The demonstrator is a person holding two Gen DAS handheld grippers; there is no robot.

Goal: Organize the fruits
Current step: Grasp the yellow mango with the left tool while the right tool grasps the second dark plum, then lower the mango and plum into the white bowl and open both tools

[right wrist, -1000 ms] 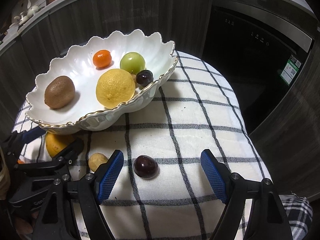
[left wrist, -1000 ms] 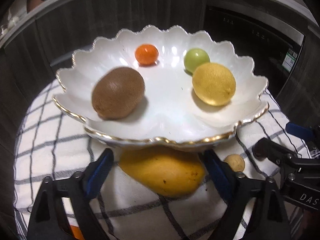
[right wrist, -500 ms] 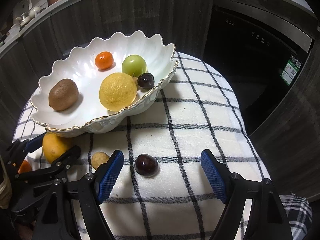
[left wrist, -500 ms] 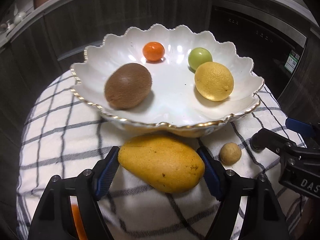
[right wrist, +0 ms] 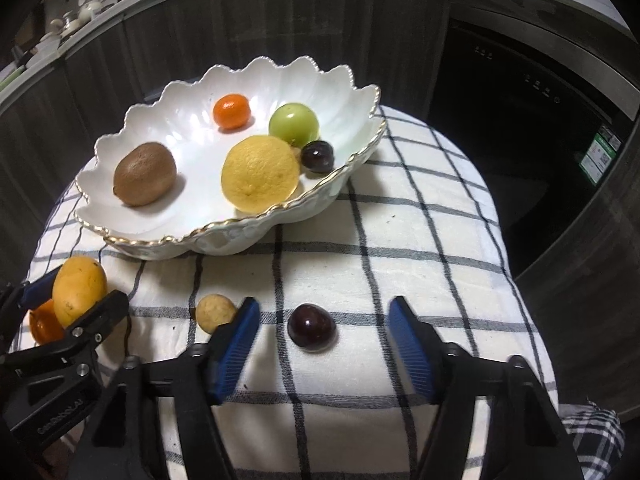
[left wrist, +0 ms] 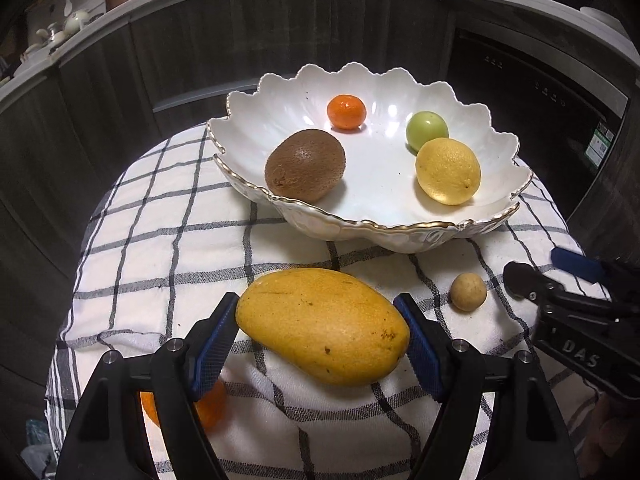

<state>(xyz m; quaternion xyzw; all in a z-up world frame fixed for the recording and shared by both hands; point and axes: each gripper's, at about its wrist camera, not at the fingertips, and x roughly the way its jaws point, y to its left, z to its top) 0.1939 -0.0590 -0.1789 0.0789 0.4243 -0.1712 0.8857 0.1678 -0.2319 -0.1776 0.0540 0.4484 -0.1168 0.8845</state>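
Note:
My left gripper [left wrist: 316, 305] is shut on a yellow mango [left wrist: 320, 326], its blue pads pressing both ends, just in front of the white scalloped bowl [left wrist: 400, 226]. The bowl holds a kiwi [left wrist: 305, 166], a mandarin [left wrist: 346, 112], a green fruit [left wrist: 427, 130], a lemon [left wrist: 448, 171] and a dark plum [right wrist: 317, 156]. On the checked cloth [right wrist: 400, 240] a second dark plum [right wrist: 312, 327] lies between the jaws of my right gripper [right wrist: 323, 308]. Those jaws are closing, and gaps still show on both sides of the plum.
A small tan round fruit [left wrist: 468, 292] lies on the cloth between the two grippers. An orange [left wrist: 212, 408] sits under my left gripper's left finger. Dark cabinets and a black appliance door [right wrist: 520, 120] ring the round table closely.
The left gripper drew back from the bowl with the mango, which now lies clear of the rim. The right jaws have narrowed around the plum on the cloth.

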